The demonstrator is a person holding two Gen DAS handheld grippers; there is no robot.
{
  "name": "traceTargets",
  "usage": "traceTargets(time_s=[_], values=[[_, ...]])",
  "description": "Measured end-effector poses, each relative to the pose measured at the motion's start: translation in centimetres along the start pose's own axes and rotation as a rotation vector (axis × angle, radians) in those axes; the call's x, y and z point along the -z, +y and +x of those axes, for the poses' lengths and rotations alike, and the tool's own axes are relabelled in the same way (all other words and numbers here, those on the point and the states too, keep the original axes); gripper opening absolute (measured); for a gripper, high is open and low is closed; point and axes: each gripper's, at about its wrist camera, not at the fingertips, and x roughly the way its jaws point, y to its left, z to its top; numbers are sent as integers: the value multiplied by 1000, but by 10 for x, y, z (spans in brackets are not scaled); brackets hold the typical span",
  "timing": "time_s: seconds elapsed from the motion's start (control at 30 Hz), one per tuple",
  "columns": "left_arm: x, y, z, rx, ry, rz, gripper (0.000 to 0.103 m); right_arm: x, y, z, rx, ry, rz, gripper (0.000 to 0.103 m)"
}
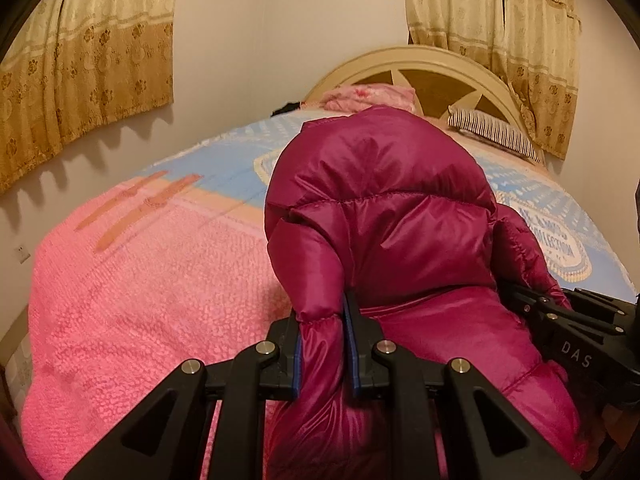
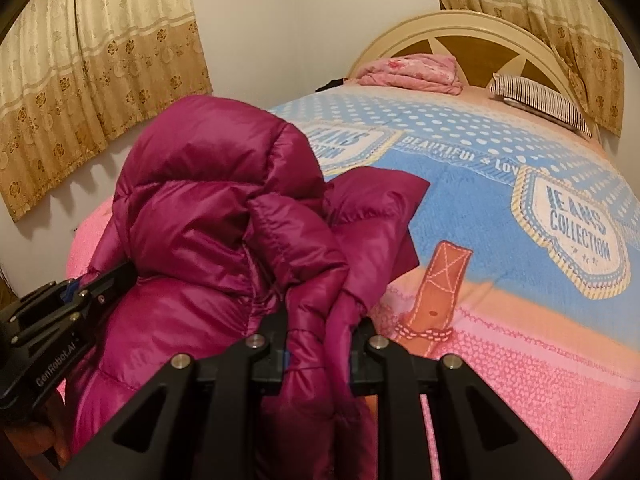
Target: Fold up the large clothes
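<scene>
A shiny magenta puffer jacket (image 1: pixel 384 216) is bunched up over the near end of the bed, its hood bulging upward. My left gripper (image 1: pixel 323 320) is shut on a padded fold of the jacket, blue pads pressing both sides. In the right wrist view the same jacket (image 2: pixel 208 200) hangs in front, and my right gripper (image 2: pixel 320 332) is shut on another quilted fold. Each gripper shows in the other's view: the right one (image 1: pixel 516 292) at the jacket's right side, the left one (image 2: pixel 116 276) at its left side. The jacket's lower part is hidden behind the grippers.
The bed carries a pink and blue blanket (image 2: pixel 520 320) with printed lettering. A folded pink quilt (image 2: pixel 412 70) and a striped pillow (image 2: pixel 540 104) lie at the cream headboard (image 2: pixel 460 24). Patterned curtains (image 1: pixel 88 64) hang on the walls at both sides.
</scene>
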Motion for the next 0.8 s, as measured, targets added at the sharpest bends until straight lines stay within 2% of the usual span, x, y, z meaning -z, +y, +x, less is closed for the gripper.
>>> traceTargets(time_s=[0.17, 0.53, 0.73, 0.8], values=[[7, 4, 8, 4, 17, 4, 21, 13, -5, 15, 4, 30, 19, 21], [10, 7, 19, -33, 75, 15, 42, 16, -11, 25, -5, 57, 49, 23], [15, 7, 23, -45, 85, 23, 49, 21, -18, 34, -19, 90, 74, 33], [16, 8, 23, -53, 86, 27, 57, 24, -21, 34, -25, 93, 86, 34]])
